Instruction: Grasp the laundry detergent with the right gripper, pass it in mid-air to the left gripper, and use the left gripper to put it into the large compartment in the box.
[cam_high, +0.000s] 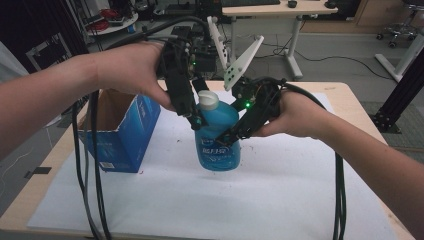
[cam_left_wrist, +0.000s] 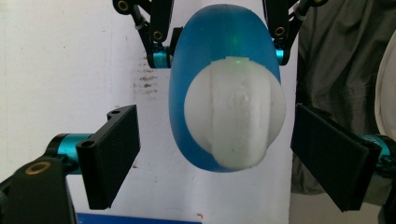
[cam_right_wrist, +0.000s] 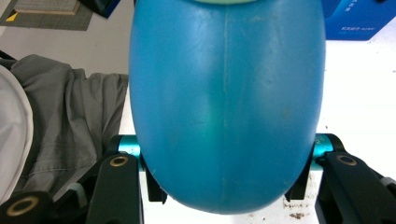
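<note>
My right gripper (cam_high: 231, 136) is clamped on the blue bottle (cam_high: 218, 135), jaws pressed to both flanks of its body, holding it upright over the white sheet (cam_high: 280, 195) at the table's centre. My left gripper (cam_left_wrist: 212, 156) hangs above the white cap (cam_high: 208, 100), jaws spread wide, one at nine o'clock and one at three o'clock of the cap, touching nothing. The blue box (cam_high: 122, 132) sits at nine o'clock of the bottle, lying open.
</note>
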